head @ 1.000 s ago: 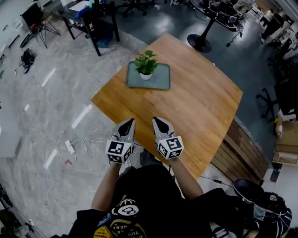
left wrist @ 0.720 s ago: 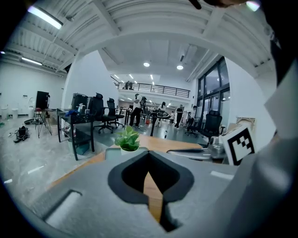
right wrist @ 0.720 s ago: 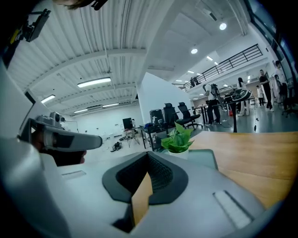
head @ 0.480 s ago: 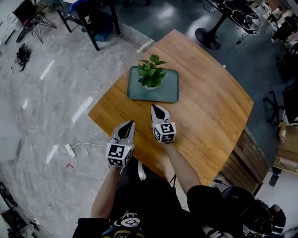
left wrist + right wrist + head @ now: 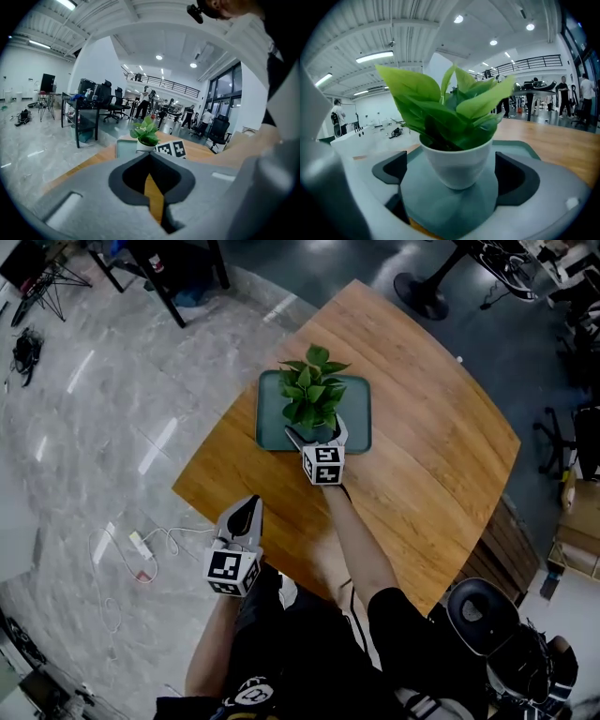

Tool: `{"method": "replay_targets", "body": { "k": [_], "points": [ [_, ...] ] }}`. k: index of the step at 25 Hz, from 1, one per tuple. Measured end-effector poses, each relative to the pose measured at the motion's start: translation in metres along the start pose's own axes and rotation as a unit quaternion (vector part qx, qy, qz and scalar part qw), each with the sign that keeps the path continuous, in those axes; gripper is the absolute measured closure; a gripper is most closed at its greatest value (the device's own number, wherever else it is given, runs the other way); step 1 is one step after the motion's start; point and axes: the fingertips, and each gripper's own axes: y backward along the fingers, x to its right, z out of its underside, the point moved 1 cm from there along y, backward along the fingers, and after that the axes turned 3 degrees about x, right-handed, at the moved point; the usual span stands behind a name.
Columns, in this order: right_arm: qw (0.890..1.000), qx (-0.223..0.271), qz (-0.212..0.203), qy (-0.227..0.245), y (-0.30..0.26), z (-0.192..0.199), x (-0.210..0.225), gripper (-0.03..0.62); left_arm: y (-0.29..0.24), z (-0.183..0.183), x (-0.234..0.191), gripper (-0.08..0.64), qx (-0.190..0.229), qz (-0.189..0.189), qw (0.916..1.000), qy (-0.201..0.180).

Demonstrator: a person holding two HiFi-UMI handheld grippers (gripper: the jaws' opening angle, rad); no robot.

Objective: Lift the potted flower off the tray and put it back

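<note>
A small green plant in a white pot [image 5: 457, 161] stands on a teal tray [image 5: 361, 399] toward the far side of the wooden table [image 5: 422, 465]. My right gripper [image 5: 316, 435] reaches over the tray's near edge. Its jaws are opening and stand wide on either side of the pot, and the dark pads [image 5: 391, 168] leave a gap to the pot's wall. The pot rests on the tray [image 5: 440, 208]. My left gripper [image 5: 249, 509] hangs shut and empty over the table's near left edge. In its own view the potted plant [image 5: 146, 136] shows well ahead.
The table's corner lies close to my left gripper, with grey floor [image 5: 84, 427] and a white cable [image 5: 141, 545] below it. A black chair [image 5: 483, 615] stands at the lower right. Desks and office chairs [image 5: 101, 101] fill the room's far side.
My right gripper has travelled forward across the table to the tray and its jaws have spread round the pot. The left gripper has drifted toward the table's near left edge.
</note>
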Motion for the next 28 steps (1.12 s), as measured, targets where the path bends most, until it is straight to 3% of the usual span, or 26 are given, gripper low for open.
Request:
{"method": "replay_targets", "body": {
  "k": [6,8,12,17,23,28],
  "points": [
    [0.999,-0.003,0.044,0.003,-0.029,-0.002,0.01,0.015,-0.003,-0.01,0.008,0.563,0.001,0.028,0.9996,0.005],
    [0.998,0.013,0.055,0.004,-0.034,-0.008,0.016,0.077,-0.007,-0.01,0.01,0.563,-0.001,0.035,0.9994,-0.004],
    [0.998,0.028,0.055,0.028,-0.032,-0.01,0.014,0.083,-0.006,-0.005,0.008,0.563,-0.008,0.036,0.9993,-0.01],
    [0.996,0.066,0.046,0.022,-0.01,-0.037,0.013,0.085,0.0,-0.014,0.01,0.563,0.003,0.031,0.9995,-0.006],
    [0.997,0.079,0.022,0.0,0.05,-0.085,-0.005,0.084,0.013,-0.045,0.018,0.563,0.042,0.02,0.9989,-0.007],
    [0.995,0.098,0.015,-0.017,0.126,-0.134,-0.037,0.084,0.031,-0.09,0.041,0.561,0.08,0.033,0.9961,-0.017]
  ]
}}
